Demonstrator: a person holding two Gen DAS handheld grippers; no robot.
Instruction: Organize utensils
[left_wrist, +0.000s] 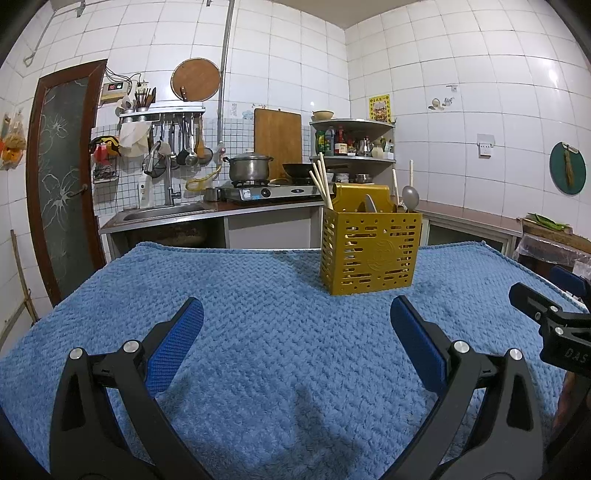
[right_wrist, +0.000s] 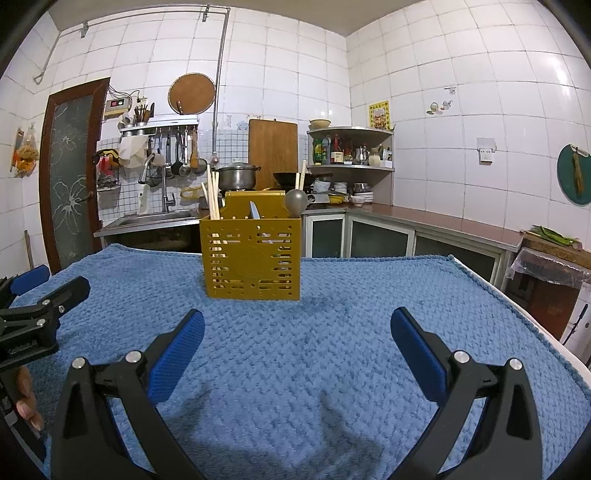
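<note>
A gold perforated utensil holder stands upright on the blue towel; it also shows in the right wrist view. It holds wooden chopsticks on its left, a knife blade in the middle and a grey spoon on the right. My left gripper is open and empty, well short of the holder. My right gripper is open and empty, also short of it. The right gripper's side shows at the right edge of the left wrist view.
The towel covers a table whose right edge drops off. Behind are a sink, a stove with a pot, a corner shelf and a long counter.
</note>
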